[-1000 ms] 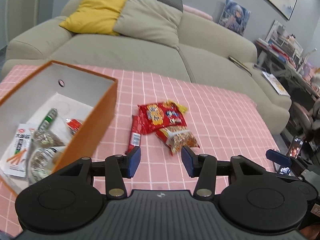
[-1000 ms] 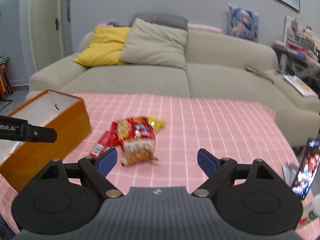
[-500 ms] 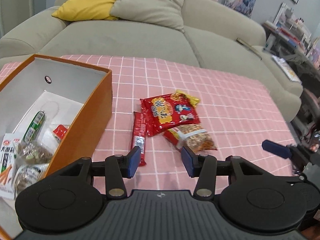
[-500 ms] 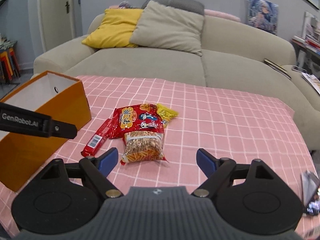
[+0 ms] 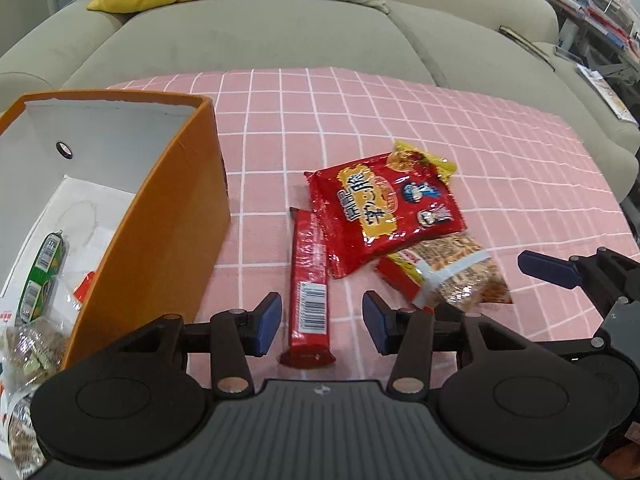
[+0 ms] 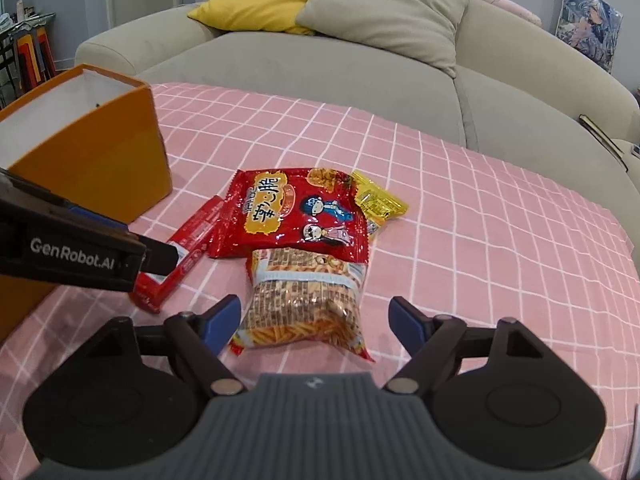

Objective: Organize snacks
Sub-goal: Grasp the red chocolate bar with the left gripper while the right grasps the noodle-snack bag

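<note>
Four loose snacks on the pink, white-gridded cloth of the surface: one long, narrow red bar with a barcode end; one flat, glossy red crisp packet; one small crinkled yellow packet tucked under its far corner; one clear-windowed bag of thin sticks, partly under the red packet's near edge. One rectangular orange cardboard box, white inside, just left of the bar, holding several more packets, among them one green tube-shaped one. Two tools. Left tool open, blue pads either side of the bar's near end, not pressing it. Right tool open and closing, stick bag's near end between the pads, apart from both. One beige sofa behind, two cushions: one yellow, one beige.
</note>
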Demonstrator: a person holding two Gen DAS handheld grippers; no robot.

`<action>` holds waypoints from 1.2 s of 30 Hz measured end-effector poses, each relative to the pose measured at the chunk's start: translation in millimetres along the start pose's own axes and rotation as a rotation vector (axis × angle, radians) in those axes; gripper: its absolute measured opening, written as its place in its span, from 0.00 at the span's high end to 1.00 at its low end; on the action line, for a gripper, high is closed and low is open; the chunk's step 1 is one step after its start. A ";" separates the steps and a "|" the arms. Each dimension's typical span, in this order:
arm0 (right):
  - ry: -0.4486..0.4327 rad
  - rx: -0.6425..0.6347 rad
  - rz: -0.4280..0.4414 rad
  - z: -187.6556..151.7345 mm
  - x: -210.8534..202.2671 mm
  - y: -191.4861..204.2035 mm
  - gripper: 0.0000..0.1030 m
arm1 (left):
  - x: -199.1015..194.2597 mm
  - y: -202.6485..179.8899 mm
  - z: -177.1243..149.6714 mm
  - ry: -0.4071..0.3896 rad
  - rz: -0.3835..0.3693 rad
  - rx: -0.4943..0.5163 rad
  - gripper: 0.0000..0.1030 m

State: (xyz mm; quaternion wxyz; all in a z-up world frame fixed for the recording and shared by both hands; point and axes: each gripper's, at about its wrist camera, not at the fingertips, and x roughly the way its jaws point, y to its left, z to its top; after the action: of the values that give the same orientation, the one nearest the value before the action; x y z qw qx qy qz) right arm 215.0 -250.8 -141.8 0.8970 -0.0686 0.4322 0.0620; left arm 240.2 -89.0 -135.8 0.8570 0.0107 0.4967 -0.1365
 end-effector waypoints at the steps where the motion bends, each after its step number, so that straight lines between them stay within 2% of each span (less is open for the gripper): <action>1: 0.004 0.001 0.006 0.7 2.9 0.2 0.26 | 3.1 0.3 0.4 0.004 0.000 0.000 0.46; 10: 0.023 0.013 0.034 -2.6 13.8 -0.9 0.45 | 27.1 -6.9 1.6 0.018 0.046 0.033 0.46; 19: 0.023 0.025 0.034 -7.6 8.4 -3.1 0.50 | 45.3 -17.7 0.4 0.016 0.086 0.097 0.47; 22: 0.028 0.044 0.036 -8.0 8.4 -4.8 0.50 | 46.9 -20.0 1.9 0.014 0.087 0.121 0.54; 24: 0.031 0.056 0.035 -8.1 8.4 -5.4 0.50 | 46.7 -22.1 2.5 0.016 0.083 0.143 0.63; 25: 0.033 0.063 0.033 -8.0 8.4 -5.6 0.50 | 47.1 -22.7 3.3 0.021 0.081 0.144 0.71; 30: 0.050 0.064 0.038 -8.1 5.3 -4.4 0.51 | 40.9 -20.6 -2.8 0.037 0.070 0.123 0.74; 36: 0.078 0.068 0.037 -19.4 -7.7 -4.1 0.52 | 22.0 -17.4 -26.7 0.049 0.049 0.085 0.74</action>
State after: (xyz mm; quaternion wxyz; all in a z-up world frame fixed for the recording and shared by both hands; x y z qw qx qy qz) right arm 196.0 -258.6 -147.5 0.8799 -0.0327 0.4700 0.0610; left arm 223.6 -106.5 -166.0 0.8465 0.0627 0.5108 -0.1364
